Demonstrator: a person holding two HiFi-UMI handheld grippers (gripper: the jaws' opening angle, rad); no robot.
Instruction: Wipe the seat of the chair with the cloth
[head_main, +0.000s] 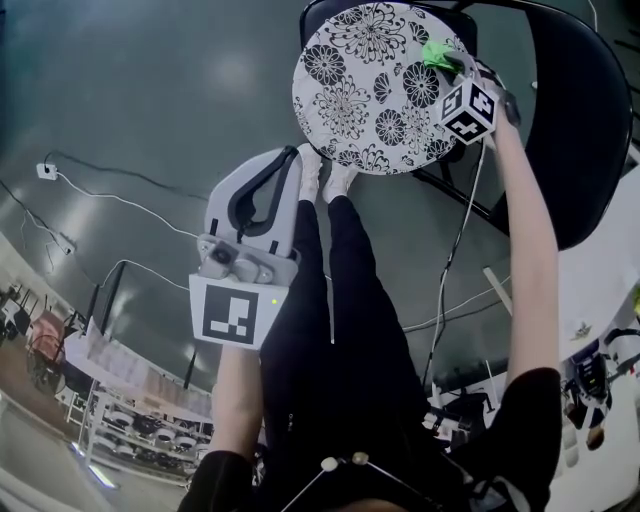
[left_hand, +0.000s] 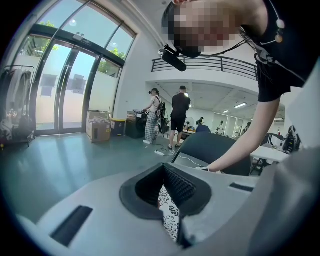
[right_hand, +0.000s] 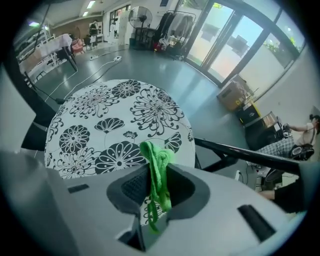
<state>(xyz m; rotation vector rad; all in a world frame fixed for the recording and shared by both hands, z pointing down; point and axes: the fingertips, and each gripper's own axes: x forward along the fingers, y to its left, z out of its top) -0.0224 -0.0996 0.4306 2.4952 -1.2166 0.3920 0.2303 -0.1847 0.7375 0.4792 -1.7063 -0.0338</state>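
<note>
Cloth at the seat's rim, wipe not yet begun.
The floral chair seat (head_main: 370, 90) spreads ahead and left of my right gripper (right_hand: 157, 186), which is clamped on the green cloth (right_hand: 156, 162) at the seat's right edge. My left gripper (head_main: 262, 195), jaws together and empty, hangs off its near-left edge.

Cardboard box (left_hand: 98, 131) (near glass doors (left_hand: 55, 85))

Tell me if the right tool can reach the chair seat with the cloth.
Probably yes: the right tool, shut on the green cloth, hangs right over the floral seat with nothing between them.
</note>
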